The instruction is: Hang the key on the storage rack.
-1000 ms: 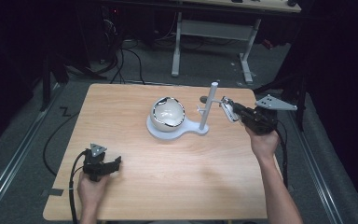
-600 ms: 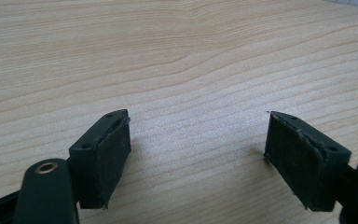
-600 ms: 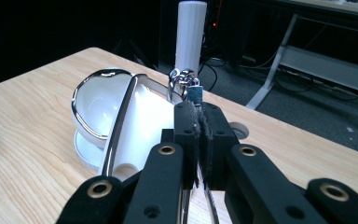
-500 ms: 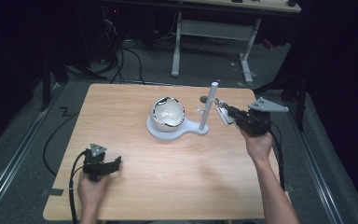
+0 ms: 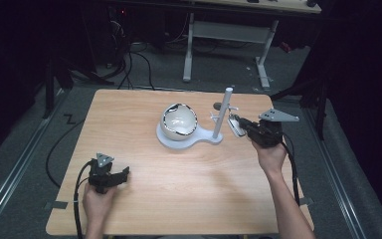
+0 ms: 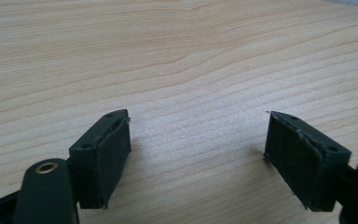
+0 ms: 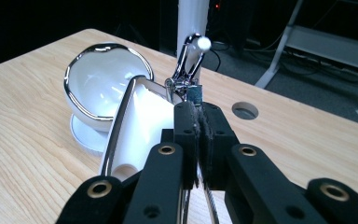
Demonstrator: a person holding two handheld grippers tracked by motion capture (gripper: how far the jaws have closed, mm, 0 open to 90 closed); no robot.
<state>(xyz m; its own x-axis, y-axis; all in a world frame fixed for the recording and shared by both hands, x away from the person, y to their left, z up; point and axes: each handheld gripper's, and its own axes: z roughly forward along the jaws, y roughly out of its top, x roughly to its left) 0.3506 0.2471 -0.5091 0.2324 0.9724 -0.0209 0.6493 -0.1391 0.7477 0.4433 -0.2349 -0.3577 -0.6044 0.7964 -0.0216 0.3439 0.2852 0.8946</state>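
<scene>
Left hand-held gripper (image 5: 124, 173) low on bench (image 5: 129, 114), my near-left; jaws apart, bare wood between pads (image 6: 112, 154). Ahead and to its right: white bowl (image 5: 179, 121) with chrome rim, tilted on white stand (image 5: 189, 142); upright post (image 5: 222, 113) just right of bowl. Right hand-held gripper (image 5: 235, 124) just right of post, jaws together, clamped on thin metal handle of white ladle (image 7: 140, 126); ladle cup beside bowl, near its rim.

On the table (image 5: 144, 114) a white bowl (image 5: 179, 122) sits on a stand (image 5: 214, 139) with an upright post. The right tool (image 5: 239, 124) (holding a small shiny piece) is beside the post; the left tool (image 5: 124, 173) rests near the front edge.
</scene>
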